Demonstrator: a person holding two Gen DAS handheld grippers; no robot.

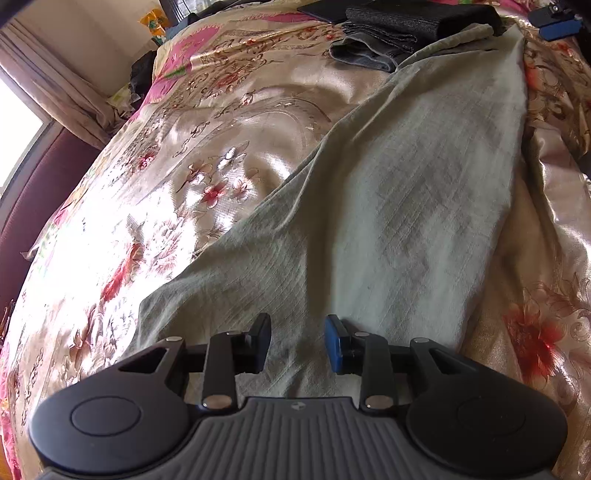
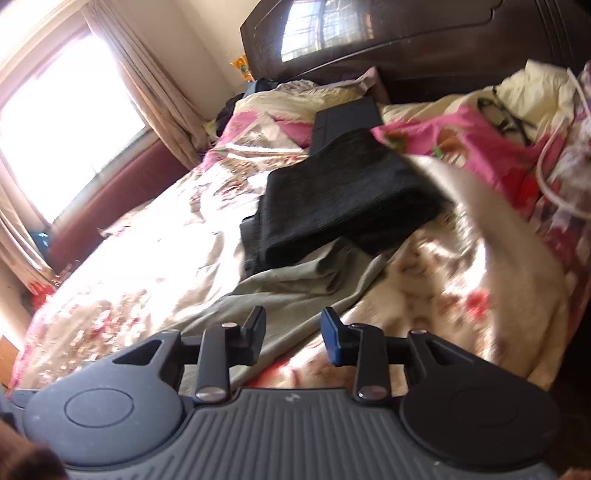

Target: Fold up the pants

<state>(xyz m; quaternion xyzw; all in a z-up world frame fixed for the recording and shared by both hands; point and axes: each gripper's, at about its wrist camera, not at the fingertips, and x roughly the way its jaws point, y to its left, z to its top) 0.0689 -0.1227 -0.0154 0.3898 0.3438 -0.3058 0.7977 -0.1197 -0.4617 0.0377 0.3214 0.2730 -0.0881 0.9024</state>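
Pale grey-green pants (image 1: 406,192) lie stretched out on the floral bedspread (image 1: 177,177), running from just under my left gripper (image 1: 297,343) up to the far right. My left gripper is open and empty, just above the near end of the pants. In the right wrist view the far end of the pants (image 2: 295,284) lies bunched ahead of my right gripper (image 2: 293,336), which is open and empty above the bedspread (image 2: 147,236). The right gripper (image 1: 557,22) also shows at the top right of the left wrist view.
A stack of folded dark clothes (image 2: 340,199) lies beyond the pants, with folded jeans (image 1: 369,51) at its edge. A dark wooden headboard (image 2: 406,37), pink bedding with glasses (image 2: 506,114) and a window with curtains (image 2: 55,122) surround the bed. A blurred pale shape (image 2: 517,251) crosses the right.
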